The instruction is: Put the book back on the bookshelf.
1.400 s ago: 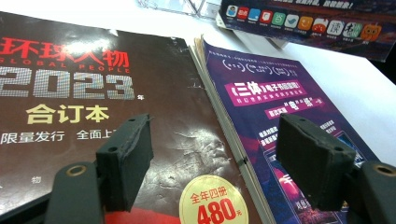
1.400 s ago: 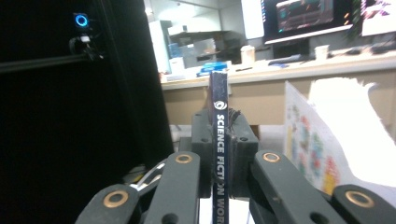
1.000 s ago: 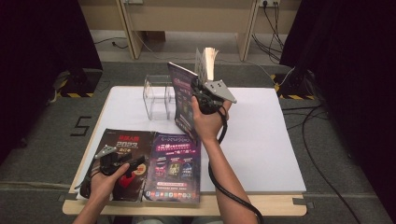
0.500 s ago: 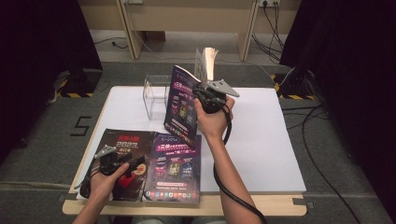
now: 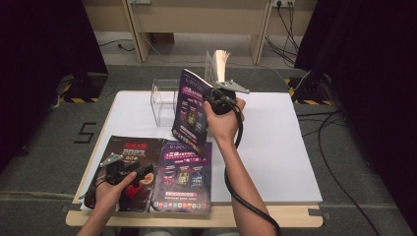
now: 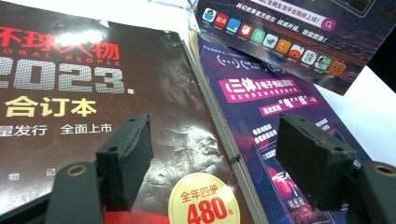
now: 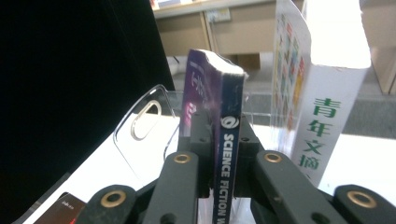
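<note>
Here the counter (image 5: 275, 147) carries a clear acrylic book stand (image 5: 164, 98) at its far side, with a white-spined book (image 7: 327, 126) already standing upright there; in the right gripper view that book is just to the right of the magazine the right tongs (image 5: 212, 101) hold. The relation that matters is this one: the stand's open slot lies ahead of and slightly left of the right tongs, and the held Science Fiction World magazine (image 5: 192, 110) is upright, its long axis near vertical and its spine facing the camera. The right hand is clearly the nearer to the stand. These tongs are clamped on the spine; their jaws have just been opening and then closing again, with the magazine between them throughout. The magazine is thin, with a purple glossy cover and a dark blue spine with white lettering, scuffed at its top corner.

The left tongs (image 6: 215, 163) stand released, resting over two flat magazines near the front edge: a dark Global People 2023 volume (image 6: 93, 93) and a purple issue (image 6: 261, 107) beside it.
</note>
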`<state>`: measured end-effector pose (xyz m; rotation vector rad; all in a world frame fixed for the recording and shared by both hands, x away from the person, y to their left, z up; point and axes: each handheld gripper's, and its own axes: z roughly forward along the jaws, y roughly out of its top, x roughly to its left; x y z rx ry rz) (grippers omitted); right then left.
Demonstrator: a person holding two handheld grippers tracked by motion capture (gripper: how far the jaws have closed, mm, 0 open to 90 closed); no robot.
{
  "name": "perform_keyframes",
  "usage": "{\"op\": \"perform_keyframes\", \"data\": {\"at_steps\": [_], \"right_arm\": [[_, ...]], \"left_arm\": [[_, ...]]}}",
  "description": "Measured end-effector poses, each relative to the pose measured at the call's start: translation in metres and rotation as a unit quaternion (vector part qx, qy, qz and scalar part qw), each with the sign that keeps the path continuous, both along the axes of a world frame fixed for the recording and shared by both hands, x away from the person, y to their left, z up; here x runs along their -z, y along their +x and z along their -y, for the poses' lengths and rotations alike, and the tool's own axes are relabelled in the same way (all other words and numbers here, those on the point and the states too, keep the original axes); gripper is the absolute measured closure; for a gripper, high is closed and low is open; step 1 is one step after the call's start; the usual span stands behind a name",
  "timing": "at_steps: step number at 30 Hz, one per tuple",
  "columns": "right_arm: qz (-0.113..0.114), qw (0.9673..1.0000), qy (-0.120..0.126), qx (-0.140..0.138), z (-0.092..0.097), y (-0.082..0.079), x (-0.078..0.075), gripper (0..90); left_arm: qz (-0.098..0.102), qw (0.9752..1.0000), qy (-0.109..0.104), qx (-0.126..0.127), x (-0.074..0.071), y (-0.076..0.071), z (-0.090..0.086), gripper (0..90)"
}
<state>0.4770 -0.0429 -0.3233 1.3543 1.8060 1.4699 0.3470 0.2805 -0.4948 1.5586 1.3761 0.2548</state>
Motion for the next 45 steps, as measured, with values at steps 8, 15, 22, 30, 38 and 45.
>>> {"op": "perform_keyframes", "data": {"at_steps": [8,15,22,30,38,45], "right_arm": [[0.042,0.9991,0.003,-0.006,-0.008,-0.011,-0.005,84.3],[0.090,0.9959,-0.009,-0.003,-0.016,-0.016,-0.018,84.3],[0.113,0.9935,0.012,0.007,-0.021,-0.015,-0.032,84.3],[0.120,0.9920,0.024,0.029,-0.027,0.003,-0.037,84.3],[0.124,0.9911,0.026,0.042,-0.032,0.019,-0.034,84.3],[0.126,0.9902,0.030,0.052,-0.036,0.028,-0.030,84.3]], "left_arm": [[-0.001,1.0000,0.000,0.000,0.001,0.000,0.000,26.4],[-0.001,1.0000,0.000,-0.001,0.000,0.000,-0.001,26.4],[0.000,1.0000,-0.001,0.001,0.000,0.000,0.000,26.4],[-0.001,1.0000,-0.002,0.001,0.001,-0.001,-0.001,26.4],[-0.001,1.0000,-0.001,0.000,0.001,0.000,-0.002,26.4],[-0.002,1.0000,0.000,0.002,0.002,0.000,-0.001,26.4]]}}
